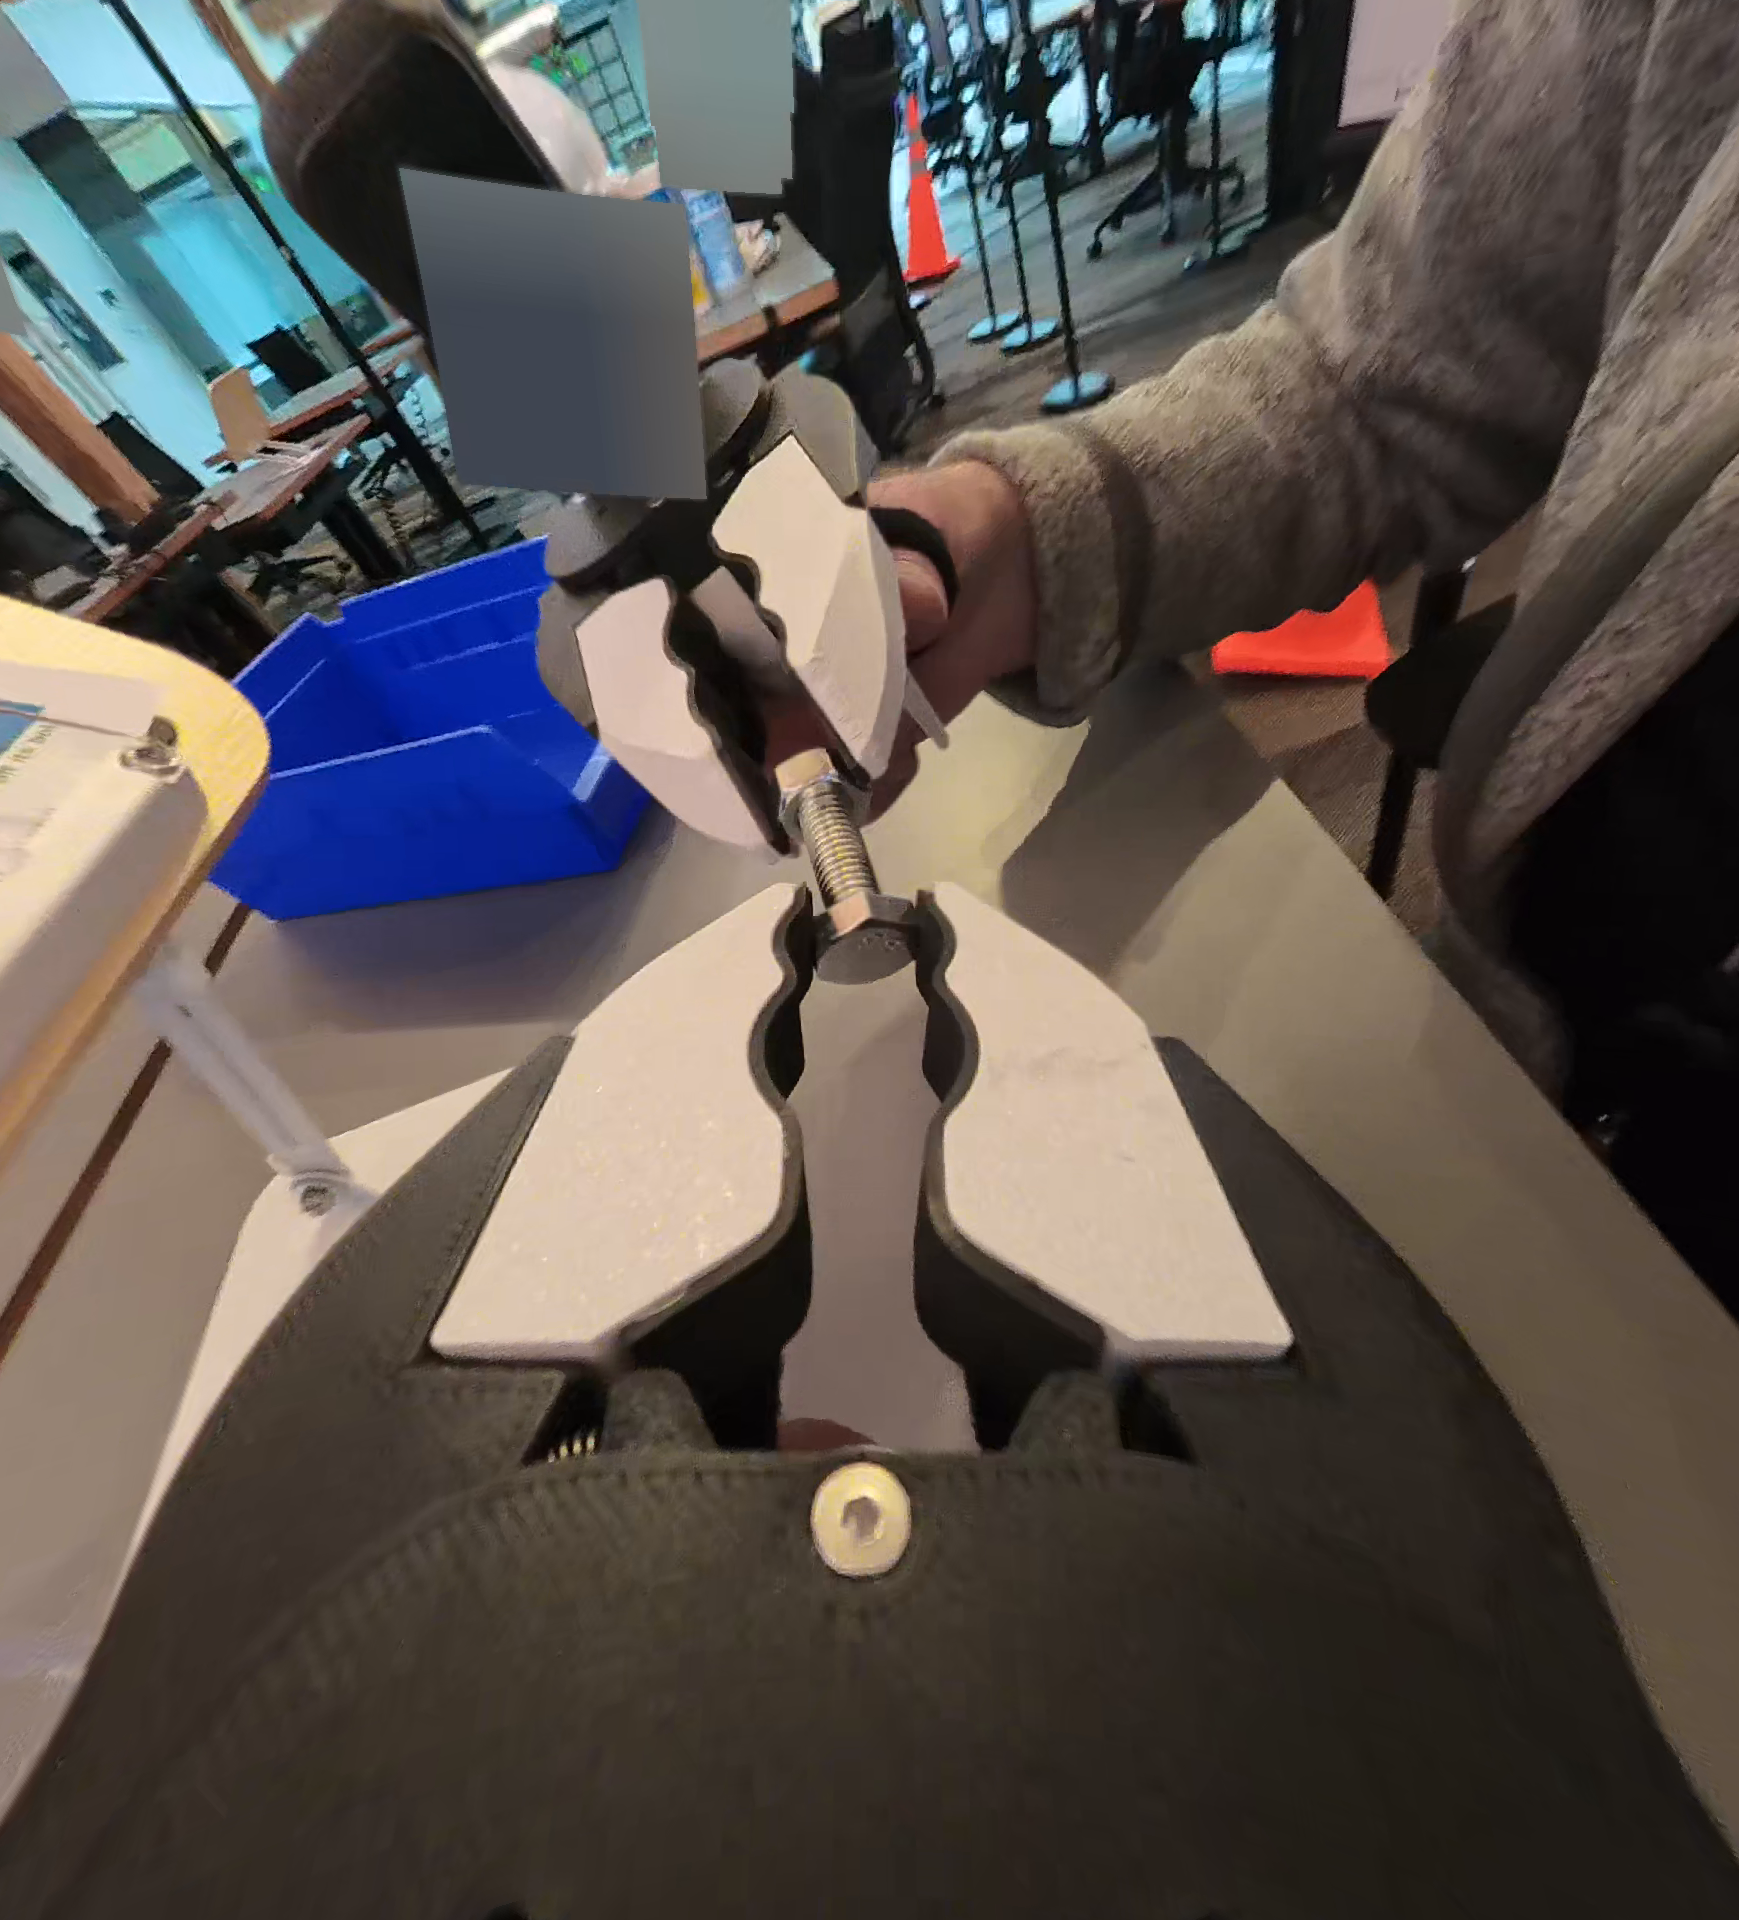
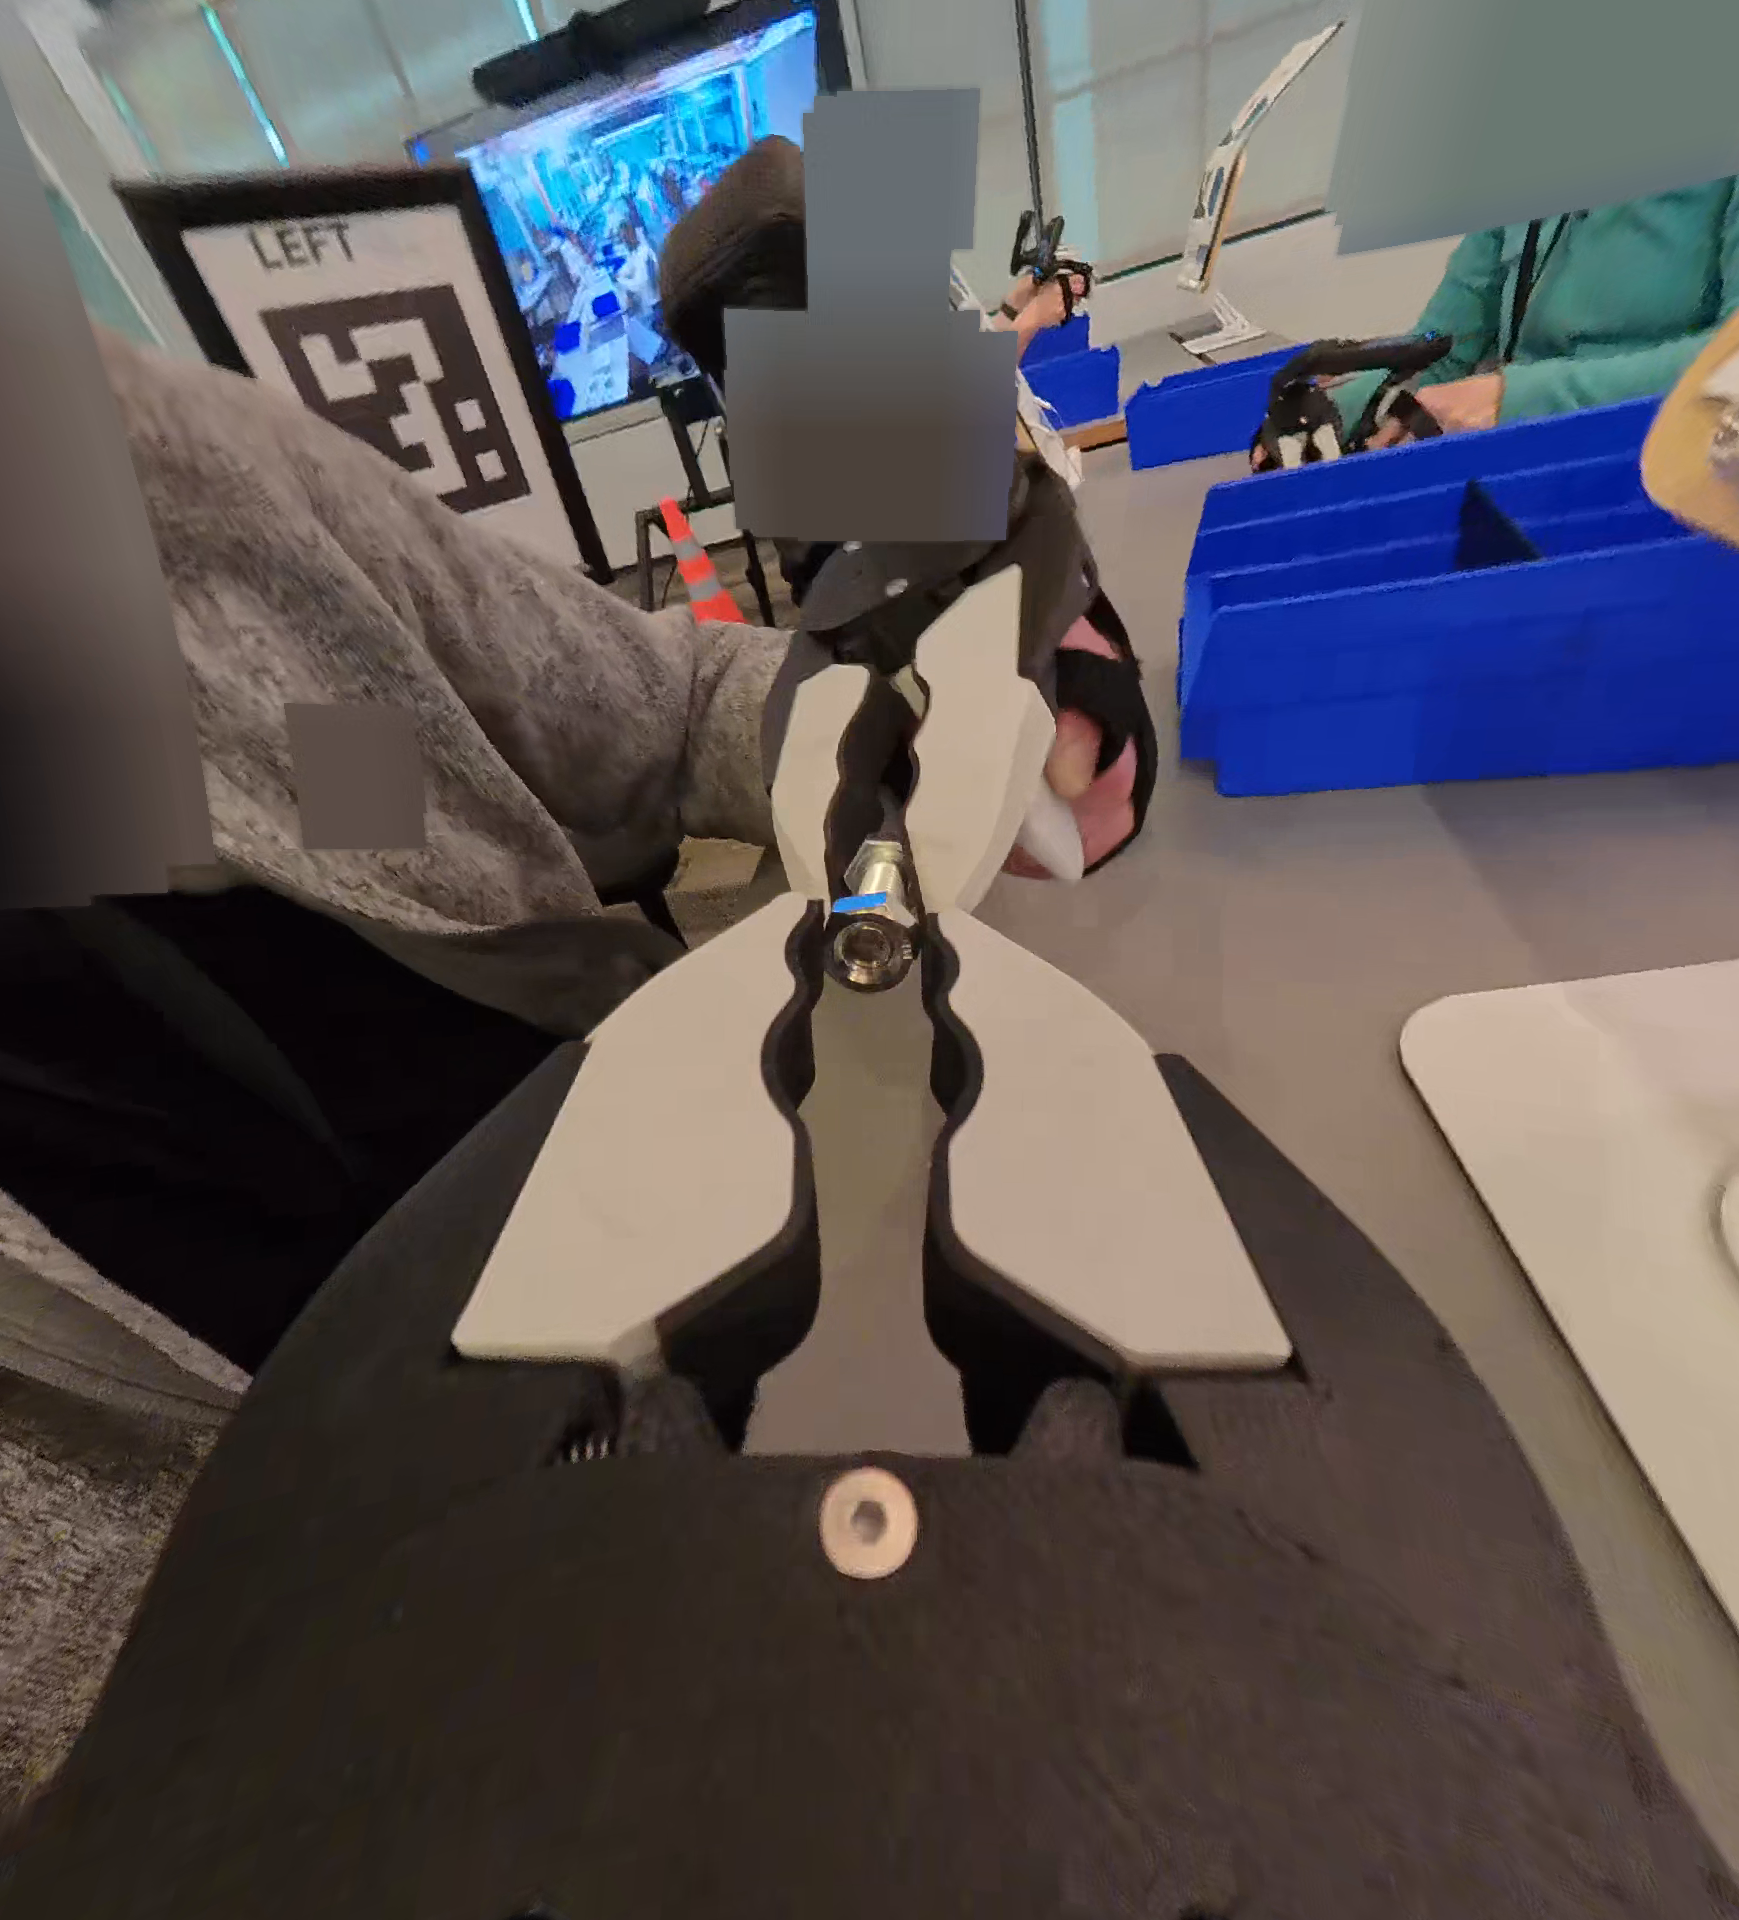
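Left hand-held gripper (image 1: 865,940) pinching bolt (image 1: 844,883) head, right hand-held gripper (image 2: 867,951) nose-to-nose, pinching its nut (image 2: 870,935).

The bolt (image 1: 844,862) spans between the two facing tongs above the bench (image 1: 1208,935) (the divided bin (image 1: 429,748) sits to their left).

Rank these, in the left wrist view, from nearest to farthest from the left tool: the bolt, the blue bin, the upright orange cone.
1. The bolt: its hex head is clamped in the left tool.
2. The blue bin: on the table, ahead to the left.
3. The upright orange cone: far back on the floor.
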